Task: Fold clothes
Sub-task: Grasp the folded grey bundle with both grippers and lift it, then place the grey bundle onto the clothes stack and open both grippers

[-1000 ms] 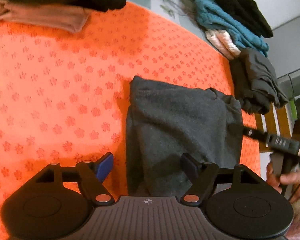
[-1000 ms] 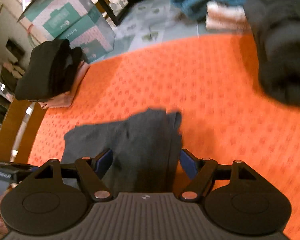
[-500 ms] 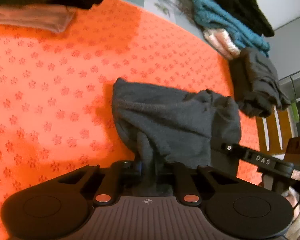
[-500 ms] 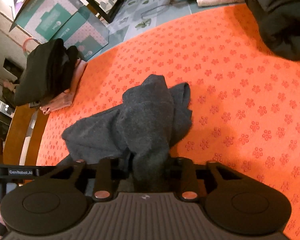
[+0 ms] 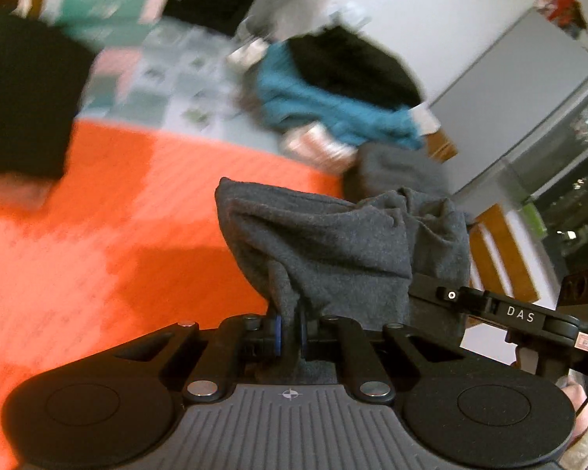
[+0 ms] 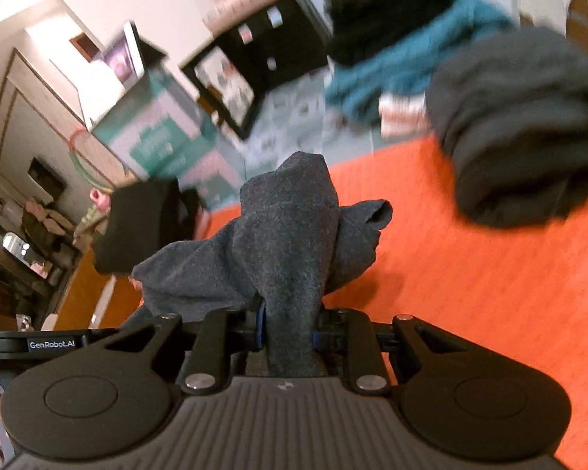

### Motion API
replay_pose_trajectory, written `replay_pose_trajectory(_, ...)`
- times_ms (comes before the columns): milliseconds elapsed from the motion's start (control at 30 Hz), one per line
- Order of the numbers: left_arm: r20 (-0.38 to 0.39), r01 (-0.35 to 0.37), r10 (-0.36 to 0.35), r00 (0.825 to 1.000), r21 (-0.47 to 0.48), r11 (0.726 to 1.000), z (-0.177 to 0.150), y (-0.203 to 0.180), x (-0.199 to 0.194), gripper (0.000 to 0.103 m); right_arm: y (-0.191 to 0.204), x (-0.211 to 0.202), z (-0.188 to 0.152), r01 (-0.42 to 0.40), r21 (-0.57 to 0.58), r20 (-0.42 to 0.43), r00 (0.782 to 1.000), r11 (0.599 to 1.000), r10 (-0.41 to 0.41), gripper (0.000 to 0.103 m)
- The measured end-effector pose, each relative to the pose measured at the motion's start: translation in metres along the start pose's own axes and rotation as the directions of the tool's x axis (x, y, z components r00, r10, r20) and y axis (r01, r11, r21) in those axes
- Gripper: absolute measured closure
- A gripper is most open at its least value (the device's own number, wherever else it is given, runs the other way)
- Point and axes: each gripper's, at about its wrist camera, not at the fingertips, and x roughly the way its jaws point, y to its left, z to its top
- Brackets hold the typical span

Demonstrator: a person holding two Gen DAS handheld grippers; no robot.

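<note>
Bunched grey fleece garment (image 5: 333, 243) between tools.

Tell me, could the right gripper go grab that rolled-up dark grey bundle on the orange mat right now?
Probably not yet. The right gripper is shut on the grey garment, as is the left gripper. The path over the orange mat to the dark grey bundle looks open, but the garment must be released first.

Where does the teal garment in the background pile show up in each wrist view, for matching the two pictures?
Left wrist: the teal garment is upper centre, under a black garment, beyond the orange cloth.
Right wrist: the teal garment is upper right, left of a folded grey pile.
Shared landmark: the grey garment gripped by both tongs.
</note>
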Motion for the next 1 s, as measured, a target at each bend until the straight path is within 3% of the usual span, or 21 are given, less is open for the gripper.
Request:
replay_pose_trajectory(300,0.087,0.116,-0.119,0.989,0.037,0.993,0.068,-0.096,0.036,0.092,-0.044,-0.083,0.103,0.028,-0.053,0.143,0.990,0.998,-0.020,0.079)
replay_pose_trajectory(533,0.112,0.113,-0.125,0.986,0.113,0.987,0.113,-0.169,0.098,0.092,-0.114,-0.106,0.178,0.053,-0.023,0.177,0.983,0.998,-0.048,0.079)
replay_pose_trajectory(733,0.092,0.076,-0.090,0.992,0.141,0.987,0.145,-0.198,0.159,0.092,-0.177,-0.083,0.230,0.072,-0.006,0.151,0.986,0.997,-0.071,0.079)
replay_pose_trajectory(1000,-0.039,0.011,-0.009,0.999,0.061,0.998,0.157,-0.158,0.252,0.090,-0.252,0.012,0.240,0.149,0.028,0.044,0.988,0.988,-0.150,0.068)
